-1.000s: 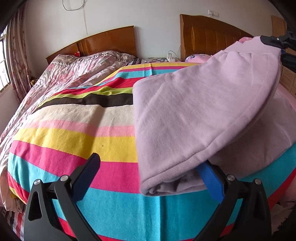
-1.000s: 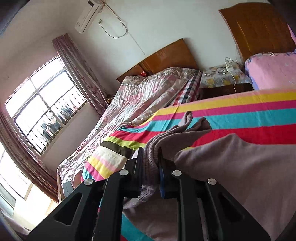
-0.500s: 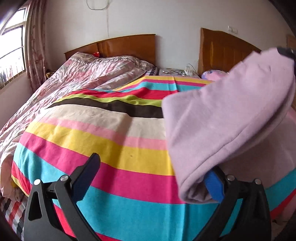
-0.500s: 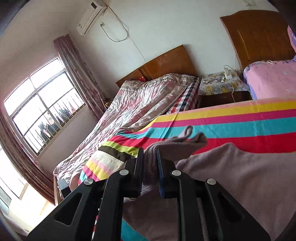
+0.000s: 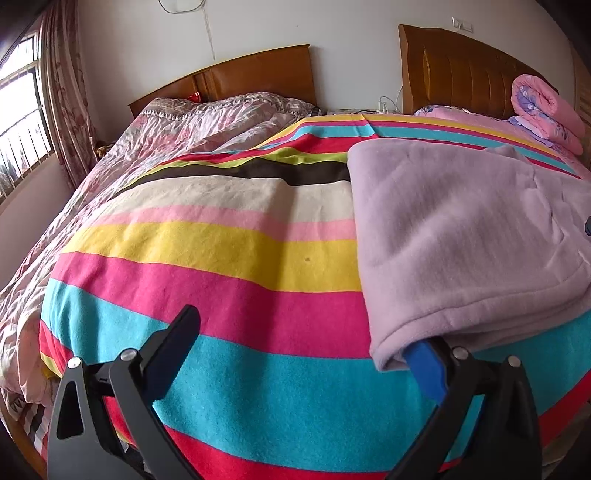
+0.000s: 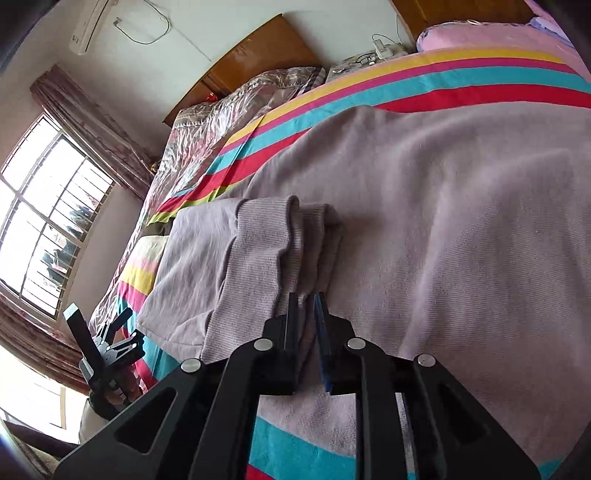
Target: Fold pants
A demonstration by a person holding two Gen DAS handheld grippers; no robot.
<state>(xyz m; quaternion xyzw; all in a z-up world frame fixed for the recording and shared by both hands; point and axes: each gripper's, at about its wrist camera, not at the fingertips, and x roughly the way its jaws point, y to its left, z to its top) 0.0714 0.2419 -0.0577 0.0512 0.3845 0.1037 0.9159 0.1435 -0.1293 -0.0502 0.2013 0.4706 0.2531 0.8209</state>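
Setting: bedroom with two beds side by side; striped blanket [image 5: 236,258] covering the nearer bed, wooden headboards [image 5: 255,74] standing against a white wall.
Right gripper [image 6: 306,306]: jaws standing narrowly apart and having just been opening; ribbed cuffs [image 6: 295,236] of the pants lying between them; whether the pads are pressing on the fabric cannot be told.
Left gripper [image 5: 306,332]: jaws standing wide apart, gripping nothing; the blue-padded finger [image 5: 424,369] is tucking under the near corner of the folded cloth, the other finger hanging over bare blanket.
Pants [image 5: 461,236]: lilac fleece, lying doubled over on the striped blanket at the right of the left wrist view; the upper layer is resting on the lower, with the fold edge running along the near side.
Cuffs: lying stacked on the lower layer of the garment in the right wrist view.
Neighbouring bed: glossy floral quilt [image 5: 184,125] covering it.
Far right: rolled pink bedding [image 5: 543,107] resting by the second headboard.
Left wall: window [image 6: 40,221] with bars, curtain [image 5: 66,92] hanging beside it.
Upper corner: air conditioner [image 6: 88,26] mounted high on the wall.
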